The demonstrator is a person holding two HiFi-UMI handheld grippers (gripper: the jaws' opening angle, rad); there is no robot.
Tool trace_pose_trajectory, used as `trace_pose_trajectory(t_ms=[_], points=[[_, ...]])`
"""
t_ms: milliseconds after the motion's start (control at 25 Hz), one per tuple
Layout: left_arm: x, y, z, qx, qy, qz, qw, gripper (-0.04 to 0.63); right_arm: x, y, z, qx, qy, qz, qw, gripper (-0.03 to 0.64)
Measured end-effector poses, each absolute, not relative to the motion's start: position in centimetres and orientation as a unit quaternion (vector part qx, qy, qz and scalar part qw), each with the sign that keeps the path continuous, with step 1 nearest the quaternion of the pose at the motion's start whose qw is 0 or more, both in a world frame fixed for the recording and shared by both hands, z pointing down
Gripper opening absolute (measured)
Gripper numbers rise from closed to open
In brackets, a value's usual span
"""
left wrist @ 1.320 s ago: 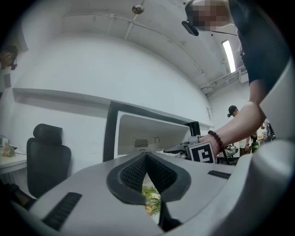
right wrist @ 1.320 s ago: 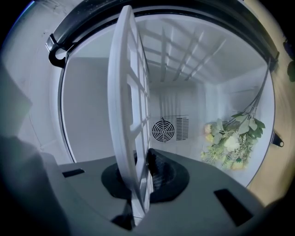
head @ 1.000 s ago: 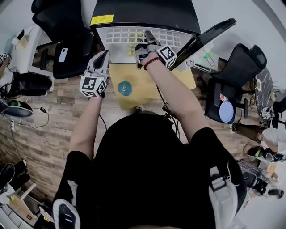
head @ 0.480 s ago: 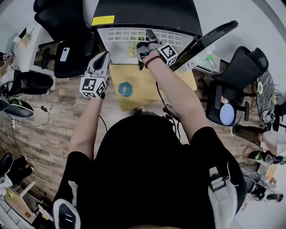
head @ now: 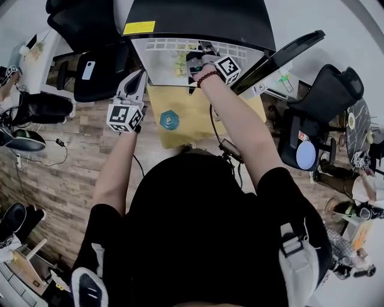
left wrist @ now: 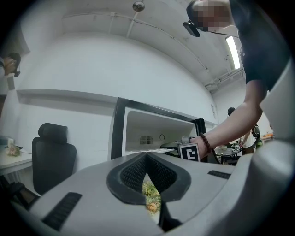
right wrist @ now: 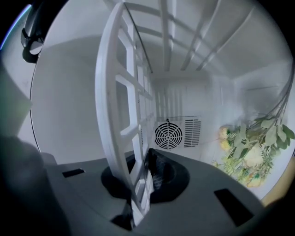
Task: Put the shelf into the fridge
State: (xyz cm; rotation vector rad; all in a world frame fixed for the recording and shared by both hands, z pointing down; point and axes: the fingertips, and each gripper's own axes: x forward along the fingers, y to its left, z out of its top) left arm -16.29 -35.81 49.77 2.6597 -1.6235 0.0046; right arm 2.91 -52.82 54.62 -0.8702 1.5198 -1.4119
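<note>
The white grid shelf (right wrist: 120, 109) stands on edge between my right gripper's (right wrist: 141, 183) jaws, which are shut on its near rim, inside the fridge's white cavity. In the head view the shelf (head: 163, 47) lies across the open black fridge (head: 198, 18), and my right gripper (head: 203, 51) reaches into the opening. My left gripper (head: 141, 74) hovers left of the fridge front, shut with nothing held. In the left gripper view its pads (left wrist: 146, 156) meet, pointing at the fridge (left wrist: 138, 124).
A fan vent (right wrist: 168, 134) is on the fridge's back wall, with yellow flowers and leaves (right wrist: 251, 147) at the right. The fridge door (head: 282, 53) hangs open to the right. A tan mat (head: 198, 111) with a blue object (head: 168, 119) lies before the fridge. Office chairs (head: 96, 66) stand on both sides.
My right gripper has pushed slightly deeper into the fridge with the shelf. The left gripper has hardly moved.
</note>
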Motion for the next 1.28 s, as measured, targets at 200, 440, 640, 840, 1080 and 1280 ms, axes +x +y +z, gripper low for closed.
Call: trace_pose_trajectory(t_ms=[200,440,640,840,1080,1280], points=[[-16.0,-35.9,49.8,0.856,-0.517,0.002,0.015,0.018,2.5,-52.4,54.0,-0.348,0.606,-0.573,0.428,0.041],[-15.4,-36.5,49.1,0.862,-0.508,0.000,0.013,0.018,2.5,-51.9,53.4,-0.356,0.610,-0.573,0.415,0.032],[-15.3,-35.6,48.9,0.866,-0.500,-0.002,0.009,0.018,2.4,-49.3,53.3,-0.354,0.622,-0.568,0.406,0.042],[-15.0,-35.0,48.7,0.870,-0.493,-0.006,0.008,0.018,3.2,-46.3,53.1,-0.353,0.654,-0.549,0.383,0.045],[-14.7,-33.5,48.4,0.877,-0.481,-0.011,0.004,0.018,5.2,-41.5,54.4,-0.382,0.688,-0.521,0.329,0.026],[-14.4,-31.9,47.5,0.884,-0.467,-0.018,-0.007,0.018,6.6,-37.1,52.9,-0.413,0.764,-0.435,0.236,0.025]])
